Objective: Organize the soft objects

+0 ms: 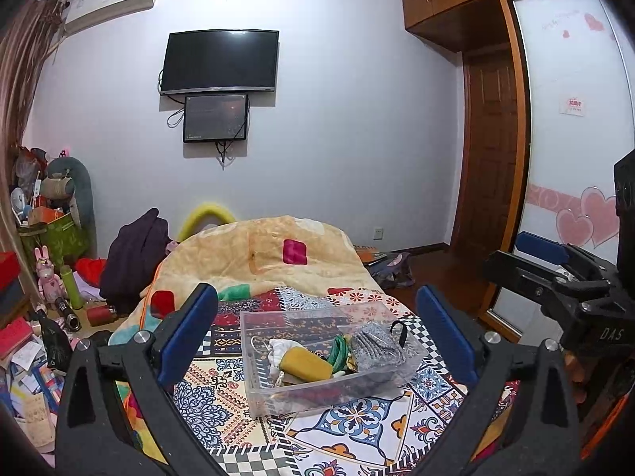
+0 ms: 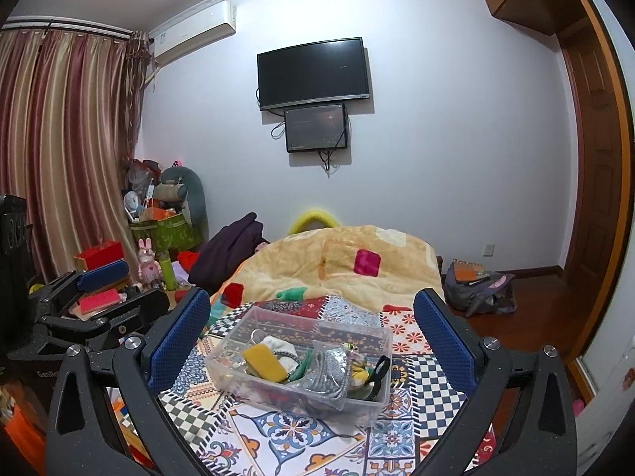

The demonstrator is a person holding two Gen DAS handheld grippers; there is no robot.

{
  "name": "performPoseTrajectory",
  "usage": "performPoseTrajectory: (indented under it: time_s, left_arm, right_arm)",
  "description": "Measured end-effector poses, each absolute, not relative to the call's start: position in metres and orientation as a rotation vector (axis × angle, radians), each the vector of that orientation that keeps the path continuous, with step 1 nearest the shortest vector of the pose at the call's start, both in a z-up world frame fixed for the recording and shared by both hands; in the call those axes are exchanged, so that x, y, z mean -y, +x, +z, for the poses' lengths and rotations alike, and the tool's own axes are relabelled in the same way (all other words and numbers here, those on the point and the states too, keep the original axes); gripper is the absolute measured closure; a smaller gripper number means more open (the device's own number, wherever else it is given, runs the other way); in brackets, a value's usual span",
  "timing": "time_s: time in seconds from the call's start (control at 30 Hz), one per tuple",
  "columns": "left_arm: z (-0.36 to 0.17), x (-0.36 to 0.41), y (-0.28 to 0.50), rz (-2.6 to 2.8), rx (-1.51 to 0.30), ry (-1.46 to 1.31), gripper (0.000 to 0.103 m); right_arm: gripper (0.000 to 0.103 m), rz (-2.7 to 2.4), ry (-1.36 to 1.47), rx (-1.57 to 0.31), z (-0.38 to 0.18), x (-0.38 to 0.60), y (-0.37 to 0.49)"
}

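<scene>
Left wrist view: we find the clear bin (image 1: pixel 317 365) at lower centre, between the empty, spread left hand-held gripper (image 1: pixel 317 341); right hand-held gripper (image 2: pixel 313 341) likewise.

Bin on the bed, blanket behind it

A plastic bin (image 2: pixel 301 361) sits on the bed (image 2: pixel 397 428), holding a pouch (image 2: pixel 265 363) left of a mesh bag (image 2: pixel 329 373). Behind it lies a heaped blanket (image 2: pixel 349 261); a television (image 2: pixel 313 73) hangs on the wall beyond, a backpack (image 2: pixel 480 287) on the floor to the right.
</scene>
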State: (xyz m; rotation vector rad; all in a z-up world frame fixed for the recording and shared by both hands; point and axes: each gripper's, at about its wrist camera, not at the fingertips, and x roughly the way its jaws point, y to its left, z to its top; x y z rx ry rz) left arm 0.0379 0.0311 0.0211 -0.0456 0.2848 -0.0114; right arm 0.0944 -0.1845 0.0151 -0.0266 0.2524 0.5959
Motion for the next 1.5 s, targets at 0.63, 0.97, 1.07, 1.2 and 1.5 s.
performPoseTrajectory:
  time_s: [0.63,0.97,1.07,1.2,1.5]
  left_arm:
    - [0.0249,-0.0299,0.0352,-0.010,-0.271,-0.035,0.001]
    - [0.0278,-0.0311,0.0351,-0.017,-0.268,-0.042,0.001]
    - [0.0274,-0.0309,0.0356,-0.018,-0.270,-0.038,0.001]
    - [0.0255,-0.0290,0.0336,-0.017,-0.272,-0.036,0.001]
    - [0.0258,-0.0280,0.0320,-0.015,-0.268,-0.026,0.001]
  right_arm:
    - [0.000,0.601,-0.017,-0.258,0.0156,0.1860,0.0939]
    - [0.000,0.600,-0.009,-0.267,0.0152,0.1874,0.0955]
    - [0.000,0.601,-0.011,-0.268,0.0148,0.1873,0.0945]
    - [0.000,0.601,-0.016,-0.268,0.0148,0.1863,0.0934]
    - [0.000,0.597,-0.025,-0.268,0.0150,0.1856,0.0914]
